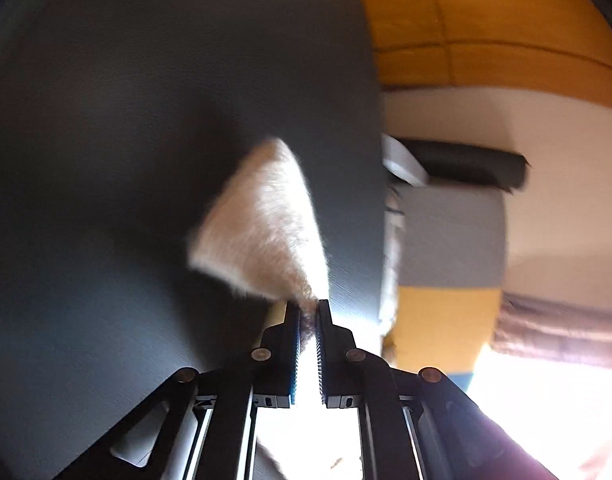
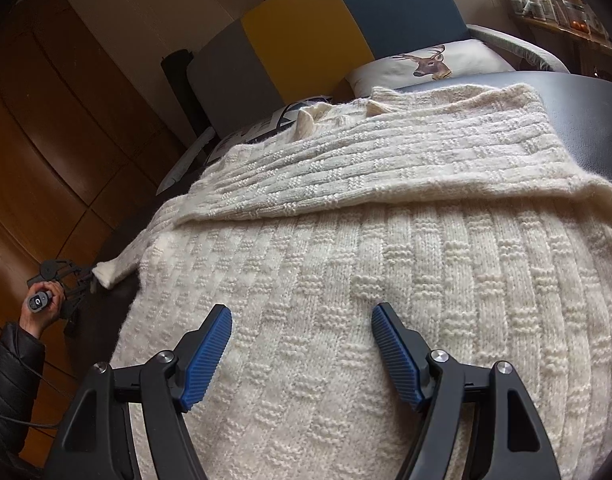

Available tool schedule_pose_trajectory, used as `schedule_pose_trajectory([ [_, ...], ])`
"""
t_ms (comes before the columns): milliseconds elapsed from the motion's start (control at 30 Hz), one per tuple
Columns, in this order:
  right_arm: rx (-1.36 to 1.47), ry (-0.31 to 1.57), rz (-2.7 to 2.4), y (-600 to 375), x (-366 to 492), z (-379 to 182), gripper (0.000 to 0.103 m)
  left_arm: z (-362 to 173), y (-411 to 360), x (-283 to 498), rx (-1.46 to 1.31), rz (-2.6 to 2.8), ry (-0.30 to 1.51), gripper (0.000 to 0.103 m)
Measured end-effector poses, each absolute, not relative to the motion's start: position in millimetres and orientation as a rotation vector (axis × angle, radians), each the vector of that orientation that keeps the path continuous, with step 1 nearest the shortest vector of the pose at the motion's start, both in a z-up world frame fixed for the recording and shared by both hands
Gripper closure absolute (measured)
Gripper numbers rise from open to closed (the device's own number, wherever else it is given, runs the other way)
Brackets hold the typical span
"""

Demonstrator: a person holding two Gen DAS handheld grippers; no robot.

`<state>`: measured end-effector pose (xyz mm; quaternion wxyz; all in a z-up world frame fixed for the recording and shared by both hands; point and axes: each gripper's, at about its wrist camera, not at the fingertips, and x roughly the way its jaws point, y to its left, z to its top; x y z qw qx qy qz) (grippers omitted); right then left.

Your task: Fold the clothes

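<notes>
Right gripper (image 2: 302,344) hovered, jaws apart, over the cream sweater (image 2: 386,272) spread on the dark table (image 2: 594,128). Left gripper (image 1: 308,320) was clamped on the sleeve cuff (image 1: 262,220). Judgement: carry the sleeve across level, without dragging the body.

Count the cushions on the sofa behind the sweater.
1 shows clearly: the deer-print cushion, on the sofa past the sweater. A dark patterned item by the collar may be another; the sweater hides most of it.
</notes>
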<state>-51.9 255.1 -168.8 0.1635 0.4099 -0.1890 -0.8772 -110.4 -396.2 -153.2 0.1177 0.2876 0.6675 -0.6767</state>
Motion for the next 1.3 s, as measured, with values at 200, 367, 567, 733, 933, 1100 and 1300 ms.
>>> schedule_pose_trajectory([
  [200,1.186,-0.503,-2.514,252,-52,-168,0.028,-105,-331,-155,0.961,-2.206,1.951,0.096],
  [367,1.212,-0.452,-2.526,247,-53,-167,0.028,-79,-238,-192,1.158,-2.378,1.931,0.096],
  [567,1.264,-0.347,-2.531,237,-57,-165,0.028,-76,-125,-233,1.462,-2.504,1.843,0.096],
  [733,1.241,-0.481,-2.489,250,-57,-167,0.028,-97,-49,-242,1.72,-2.561,1.68,0.098],
  [933,1.159,-0.706,-2.406,271,-55,-173,0.028,-121,16,-205,1.923,-2.572,1.481,0.101],
  [1100,1.176,-0.711,-2.391,269,-61,-162,0.03,-116,17,-173,1.968,-2.583,1.586,0.101],
  [1300,1.005,-0.918,-2.3,267,-109,-133,0.037,-97,-73,-153,1.746,-2.604,1.805,0.098],
])
